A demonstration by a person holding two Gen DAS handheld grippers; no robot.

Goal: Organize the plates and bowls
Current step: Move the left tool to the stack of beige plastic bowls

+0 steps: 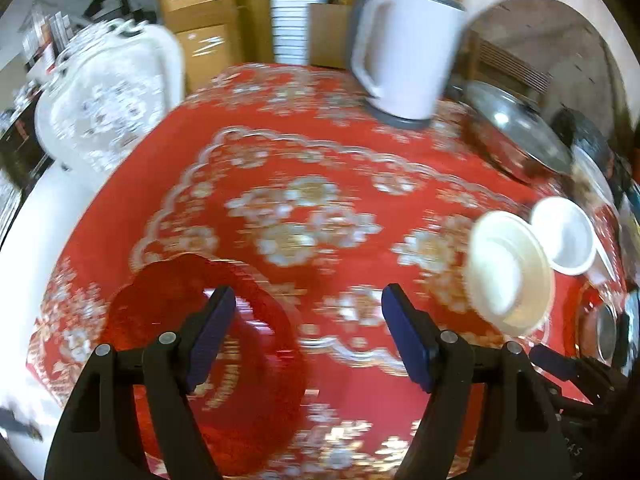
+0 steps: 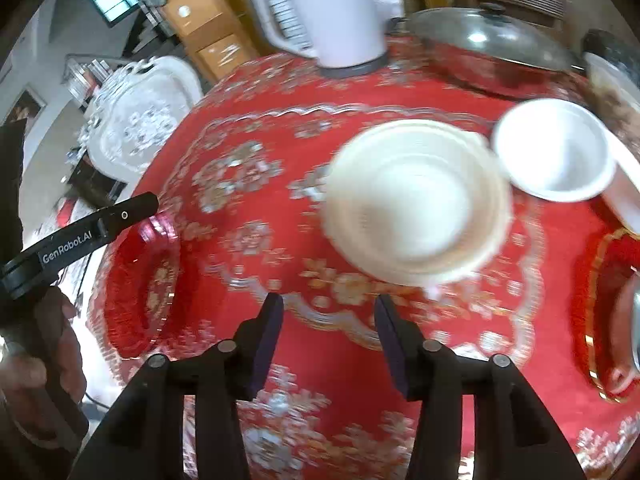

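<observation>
I hover both empty claws, left (image 1: pixel 308 334) and right (image 2: pixel 328 336), agape over the tabletop (image 2: pixel 320 92), lining up the cream bowl (image 2: pixel 416 200)

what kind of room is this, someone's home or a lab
Most likely a home dining area: a table under a red patterned cloth holds an electric kettle, a lidded pan and bowls, with an ornate white chair beside it.
</observation>
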